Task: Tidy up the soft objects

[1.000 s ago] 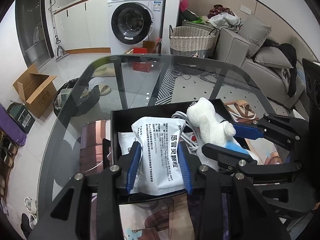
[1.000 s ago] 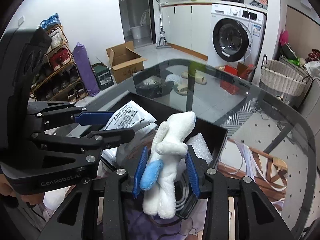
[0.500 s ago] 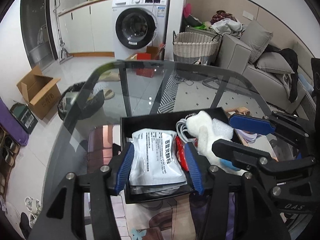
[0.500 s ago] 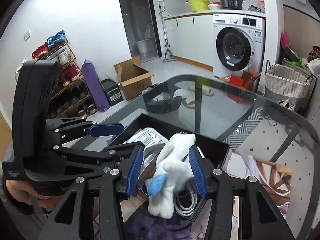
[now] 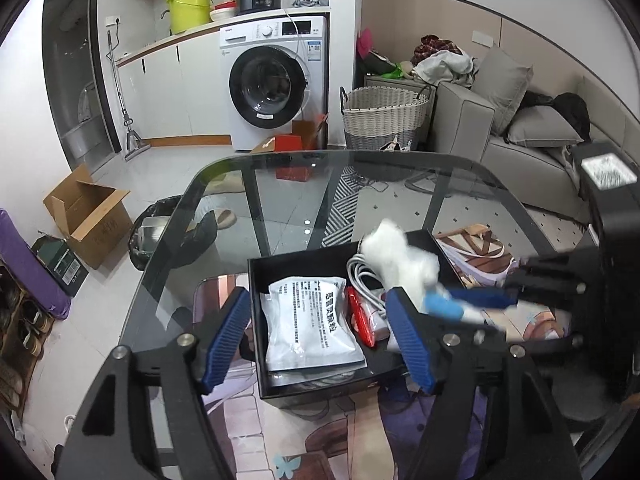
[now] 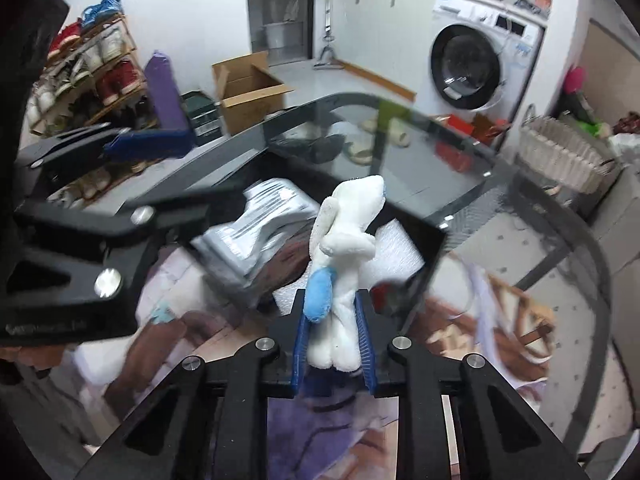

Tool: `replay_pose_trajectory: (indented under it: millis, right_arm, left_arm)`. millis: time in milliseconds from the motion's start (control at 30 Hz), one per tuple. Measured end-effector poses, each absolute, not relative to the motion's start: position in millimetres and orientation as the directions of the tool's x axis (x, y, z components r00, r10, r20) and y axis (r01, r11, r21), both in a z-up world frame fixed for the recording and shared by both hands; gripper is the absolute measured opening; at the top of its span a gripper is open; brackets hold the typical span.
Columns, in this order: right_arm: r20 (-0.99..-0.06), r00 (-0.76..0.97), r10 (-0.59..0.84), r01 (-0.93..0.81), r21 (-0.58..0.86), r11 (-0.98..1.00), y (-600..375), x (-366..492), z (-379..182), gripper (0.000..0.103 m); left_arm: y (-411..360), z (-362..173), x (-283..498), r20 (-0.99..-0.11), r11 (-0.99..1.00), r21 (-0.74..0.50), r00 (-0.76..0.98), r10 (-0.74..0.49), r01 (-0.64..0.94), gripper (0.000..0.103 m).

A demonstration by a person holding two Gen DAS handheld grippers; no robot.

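The right gripper (image 6: 333, 344) is clamped tight on the white plush toy (image 6: 344, 252), holding it above the black box (image 5: 256, 280), probably for sorting. The left gripper (image 5: 316, 340) is opening with nothing pinched, the white pouch (image 5: 312, 320) lying loose in the box's near left part.

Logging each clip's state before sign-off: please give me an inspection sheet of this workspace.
Surface: glass table, with a printed mat under the black box.
Job's things: white plush toy with a blue patch; white packet lying in the box.
Clutter: red packet and white foam in the box.
Grippers: right tongs shut on the plush toy, held above the box; left tongs opening, pads clear of the packet.
Cables: coiled white cable in the box.
Surroundings: washing machine, wicker basket, cardboard box, sofa, shoe rack.
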State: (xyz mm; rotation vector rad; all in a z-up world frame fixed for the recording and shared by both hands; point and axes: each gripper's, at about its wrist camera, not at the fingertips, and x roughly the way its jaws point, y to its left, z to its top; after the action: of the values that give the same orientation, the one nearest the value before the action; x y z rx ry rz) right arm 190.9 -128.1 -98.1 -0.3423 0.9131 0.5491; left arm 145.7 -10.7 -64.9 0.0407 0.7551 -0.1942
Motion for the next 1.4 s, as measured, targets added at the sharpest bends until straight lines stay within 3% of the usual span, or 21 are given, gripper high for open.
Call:
replay_pose_trajectory:
  millis: [100, 300, 467, 733, 833, 900, 1000, 1067, 1133, 1267, 1400]
  right_arm:
    - [-0.795, 0.543, 0.272, -0.564, -0.105, 0.819, -129, 195, -94, 0.022]
    - [-0.802, 0.424, 0.420, -0.668, 0.035, 0.743, -116, 191, -98, 0.022]
    - [-0.767, 0.443, 0.464, -0.661, 0.071, 0.747, -108, 195, -90, 0.023]
    - [-0.767, 0.451, 0.456, -0.628, 0.090, 0.773, -113, 193, -86, 0.040]
    - [-0.768, 0.454, 0.451, -0.602, 0.109, 0.791, -123, 186, -82, 0.041]
    - [-0.755, 0.486, 0.440, -0.571, 0.108, 0.814, -132, 177, -72, 0.047]
    - [-0.686, 0.586, 0.430, -0.521, 0.087, 0.849, -150, 150, -45, 0.071]
    - [-0.623, 0.649, 0.437, -0.509, 0.072, 0.858, -159, 130, -27, 0.093]
    - [-0.532, 0.728, 0.433, -0.483, 0.050, 0.874, -172, 104, -9, 0.101]
    - [-0.398, 0.816, 0.419, -0.447, 0.026, 0.894, -195, 60, 9, 0.102]
    - [-0.386, 0.827, 0.408, -0.435, 0.020, 0.900, -205, 44, 7, 0.102]
  left_arm:
    - [-12, -67, 146, -0.691, 0.981, -0.035, 0.705, -0.160, 0.189, 0.071]
    - [-6, -59, 146, -0.669, 0.986, -0.051, 0.727, -0.153, 0.161, 0.071]
    - [1, -58, 146, -0.663, 0.989, -0.060, 0.735, -0.141, 0.136, 0.074]
    - [3, -62, 143, -0.679, 0.990, -0.061, 0.722, -0.134, 0.127, 0.074]
    - [5, -52, 132, -0.650, 0.993, -0.054, 0.751, -0.118, 0.109, 0.075]
    - [4, -44, 121, -0.615, 0.995, -0.036, 0.783, -0.098, 0.096, 0.080]
    - [5, -28, 101, -0.535, 0.998, -0.008, 0.844, -0.051, 0.056, 0.093]
    - [5, -13, 80, -0.459, 0.999, -0.011, 0.888, -0.032, 0.030, 0.095]
    - [4, -5, 67, -0.425, 0.999, -0.028, 0.904, -0.049, 0.041, 0.103]
    - [-6, 2, 37, -0.352, 0.999, 0.011, 0.935, -0.027, 0.033, 0.103]
    - [-13, 4, 14, -0.304, 0.999, 0.038, 0.952, -0.015, 0.028, 0.103]
